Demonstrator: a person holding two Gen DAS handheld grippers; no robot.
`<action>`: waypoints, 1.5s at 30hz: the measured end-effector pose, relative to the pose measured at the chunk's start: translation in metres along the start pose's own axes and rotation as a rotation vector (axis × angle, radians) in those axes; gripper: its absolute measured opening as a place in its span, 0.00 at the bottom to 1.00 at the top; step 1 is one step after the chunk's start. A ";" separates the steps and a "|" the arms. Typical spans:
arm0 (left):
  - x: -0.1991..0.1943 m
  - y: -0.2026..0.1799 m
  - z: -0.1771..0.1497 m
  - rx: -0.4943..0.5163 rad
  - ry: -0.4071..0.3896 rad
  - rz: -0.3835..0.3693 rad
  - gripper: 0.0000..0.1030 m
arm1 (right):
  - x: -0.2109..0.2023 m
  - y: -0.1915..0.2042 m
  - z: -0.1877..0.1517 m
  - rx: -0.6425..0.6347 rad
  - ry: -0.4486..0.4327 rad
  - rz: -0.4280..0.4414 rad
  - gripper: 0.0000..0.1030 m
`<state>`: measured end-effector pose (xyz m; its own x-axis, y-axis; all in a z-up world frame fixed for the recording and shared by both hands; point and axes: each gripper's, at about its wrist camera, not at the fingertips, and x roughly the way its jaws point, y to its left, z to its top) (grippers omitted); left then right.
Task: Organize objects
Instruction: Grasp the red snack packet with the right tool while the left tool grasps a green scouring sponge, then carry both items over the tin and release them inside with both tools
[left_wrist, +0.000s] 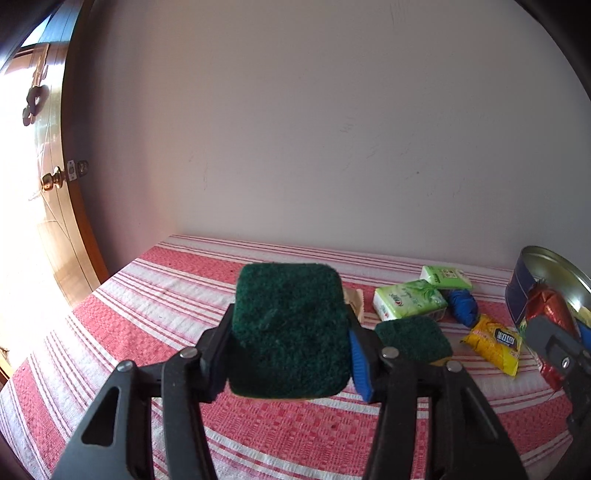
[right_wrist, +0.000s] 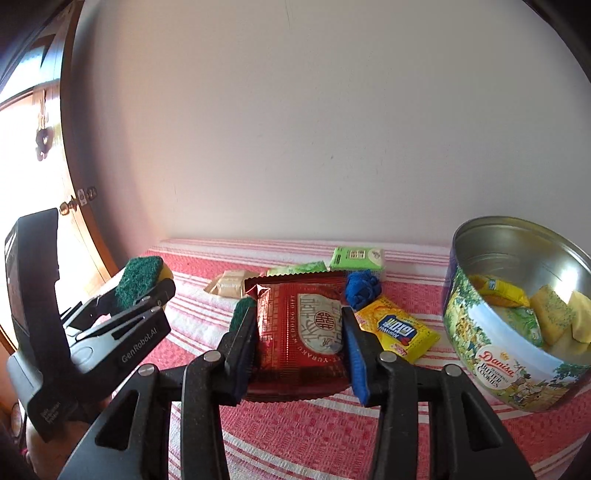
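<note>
left hand-held gripper (left_wrist: 290, 332) is closed on a green scouring sponge (left_wrist: 290, 328), its two fingers pressing the sponge's sides and holding it clear above the red-and-white striped cloth (left_wrist: 147, 314) that covers the worktop; from the right wrist view the sponge's yellow underside shows behind the green pad. right hand-held gripper (right_wrist: 299, 332) is clamped on a red foil snack packet (right_wrist: 299, 328), one finger on each long edge, the packet lifted flat over the cloth. just beside the left gripper's right finger a second green scouring sponge (left_wrist: 413, 338) lies on the cloth. beyond it sit two green tissue packs, the nearer tissue pack (left_wrist: 408, 302) and the farther tissue pack (left_wrist: 445, 277), with a blue bundle (left_wrist: 461, 306) that looks like cloth or netting touching the nearer pack. a yellow snack packet (left_wrist: 493, 343) lies nearer the camera than the bundle. a beige wrapped biscuit (right_wrist: 231, 282) rests near the back left of the pile. on the right stands an open round butter cookie tin (right_wrist: 480, 332), tilted toward the camera in the fisheye view, with yellow and green packets (right_wrist: 517, 306) inside it. a plain wall (left_wrist: 295, 129) rises behind the worktop and a wooden door (left_wrist: 48, 184) with a brass knob stands at far left.
</note>
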<state>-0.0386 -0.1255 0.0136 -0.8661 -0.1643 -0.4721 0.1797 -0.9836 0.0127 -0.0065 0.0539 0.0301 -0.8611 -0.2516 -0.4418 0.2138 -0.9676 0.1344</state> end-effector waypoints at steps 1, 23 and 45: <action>-0.003 -0.003 0.001 0.003 -0.005 -0.001 0.51 | -0.006 -0.002 0.002 -0.006 -0.028 -0.013 0.44; -0.050 -0.099 0.016 0.056 -0.072 -0.116 0.51 | -0.057 -0.083 0.023 0.029 -0.205 -0.199 0.44; -0.059 -0.203 0.023 0.143 -0.094 -0.256 0.51 | -0.090 -0.171 0.029 0.070 -0.247 -0.363 0.44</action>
<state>-0.0343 0.0827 0.0589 -0.9153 0.0911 -0.3923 -0.1118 -0.9933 0.0303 0.0209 0.2423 0.0726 -0.9607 0.1249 -0.2478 -0.1472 -0.9864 0.0735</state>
